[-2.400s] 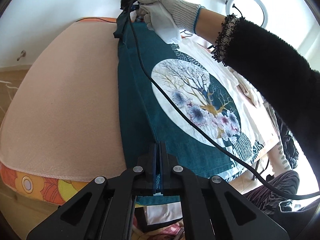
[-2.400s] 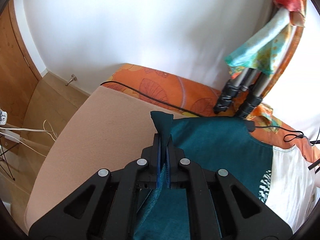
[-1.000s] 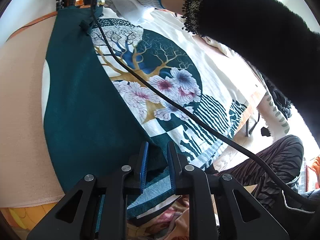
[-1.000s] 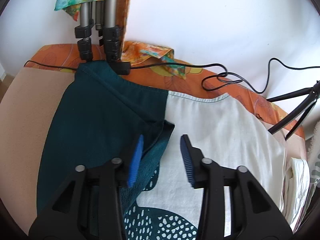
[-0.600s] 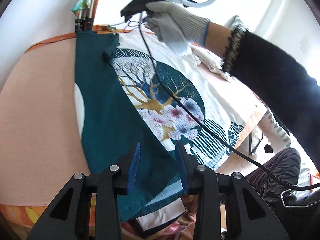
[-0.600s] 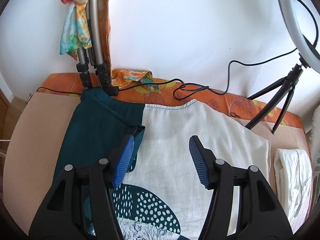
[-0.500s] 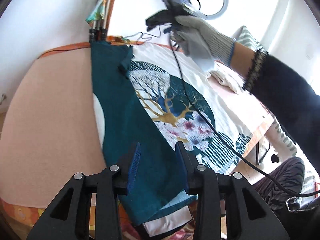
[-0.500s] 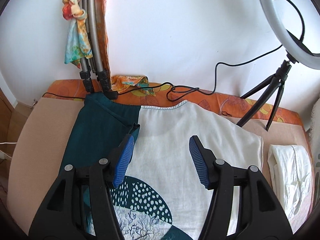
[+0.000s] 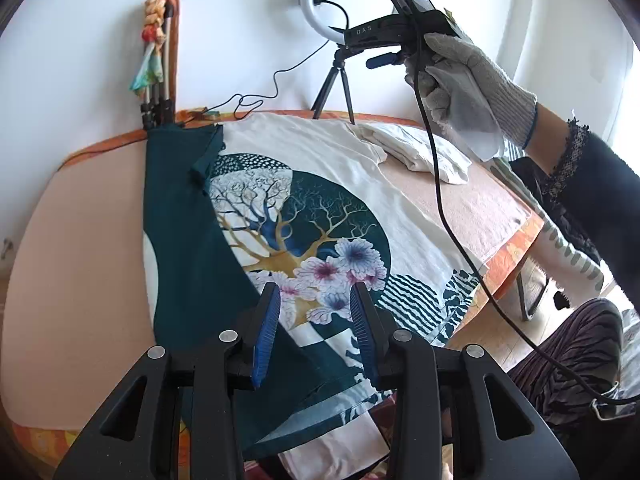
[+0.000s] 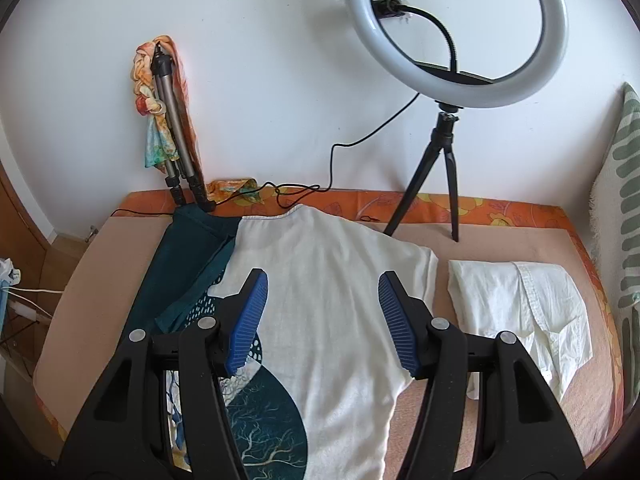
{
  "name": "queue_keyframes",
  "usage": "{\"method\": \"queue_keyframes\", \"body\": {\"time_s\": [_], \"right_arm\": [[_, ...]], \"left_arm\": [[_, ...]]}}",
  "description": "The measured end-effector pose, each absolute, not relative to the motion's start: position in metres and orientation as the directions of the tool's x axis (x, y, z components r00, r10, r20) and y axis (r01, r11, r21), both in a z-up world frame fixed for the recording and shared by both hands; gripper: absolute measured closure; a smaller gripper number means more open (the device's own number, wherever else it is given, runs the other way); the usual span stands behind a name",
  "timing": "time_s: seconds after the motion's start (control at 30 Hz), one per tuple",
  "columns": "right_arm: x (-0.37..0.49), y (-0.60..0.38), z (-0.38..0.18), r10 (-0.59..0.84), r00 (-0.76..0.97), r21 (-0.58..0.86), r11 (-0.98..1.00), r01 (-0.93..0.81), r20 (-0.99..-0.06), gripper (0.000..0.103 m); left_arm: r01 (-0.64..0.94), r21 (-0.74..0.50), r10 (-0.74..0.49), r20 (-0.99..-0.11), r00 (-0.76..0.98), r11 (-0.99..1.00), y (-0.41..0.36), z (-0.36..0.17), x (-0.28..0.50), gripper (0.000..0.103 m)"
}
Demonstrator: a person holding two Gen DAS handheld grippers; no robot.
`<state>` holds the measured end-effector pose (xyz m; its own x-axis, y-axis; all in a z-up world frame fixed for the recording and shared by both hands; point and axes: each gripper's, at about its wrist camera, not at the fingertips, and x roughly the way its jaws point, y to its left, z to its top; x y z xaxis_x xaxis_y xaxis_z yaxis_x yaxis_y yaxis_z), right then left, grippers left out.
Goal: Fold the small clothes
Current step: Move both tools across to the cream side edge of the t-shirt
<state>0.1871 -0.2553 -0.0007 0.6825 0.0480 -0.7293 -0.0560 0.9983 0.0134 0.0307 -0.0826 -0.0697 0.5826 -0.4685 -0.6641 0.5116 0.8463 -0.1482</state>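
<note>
Shirt (image 9: 332, 208): teal side folded over. Left gripper (image 9: 314, 320) narrowly parted, right gripper (image 10: 320, 316) wide, both empty. Risk: cable (image 9: 440, 200) possibly snagging the fold.

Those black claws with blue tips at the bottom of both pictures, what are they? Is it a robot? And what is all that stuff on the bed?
No robot: a person holds a grabber tool in each hand, and each tool carries a small camera that looks out along its two fingers. One picture comes from the left gripper, the other from the right gripper. In the left one you can see the person's gloved hand holding the right tool up in the air.

On the peach cover lies a T-shirt with a tree and flowers printed on it; its teal side has been folded over. Beside it is a folded white shirt. A ring light on a small tripod stands at the back.

Both tools have just been opening, and nothing is held between their fingers.
</note>
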Motion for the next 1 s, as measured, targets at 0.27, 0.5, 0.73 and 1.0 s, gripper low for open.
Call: {"method": "queue_keyframes", "body": {"time_s": [0.27, 0.5, 0.73, 1.0], "right_arm": [[0.157, -0.336, -0.004, 0.04, 0.679, 0.038, 0.999, -0.018, -0.733, 0.043], [0.153, -0.383, -0.02, 0.063, 0.654, 0.054, 0.998, -0.033, -0.754, 0.043], [0.166, -0.409, -0.033, 0.13, 0.643, 0.118, 0.991, -0.061, -0.755, 0.043], [0.207, -0.408, -0.059, 0.181, 0.599, 0.147, 0.983, -0.106, -0.78, 0.043]], "left_arm": [[0.618, -0.16, -0.542, -0.676, 0.5, 0.77, -0.169, -0.084, 0.017, 0.068], [0.687, -0.206, -0.601, -0.69, 0.402, 0.696, -0.245, -0.097, 0.009, 0.051], [0.727, -0.169, -0.581, -0.728, 0.363, 0.666, -0.3, -0.115, 0.006, 0.047], [0.697, -0.136, -0.521, -0.765, 0.378, 0.704, -0.313, -0.136, 0.024, 0.052]]}}
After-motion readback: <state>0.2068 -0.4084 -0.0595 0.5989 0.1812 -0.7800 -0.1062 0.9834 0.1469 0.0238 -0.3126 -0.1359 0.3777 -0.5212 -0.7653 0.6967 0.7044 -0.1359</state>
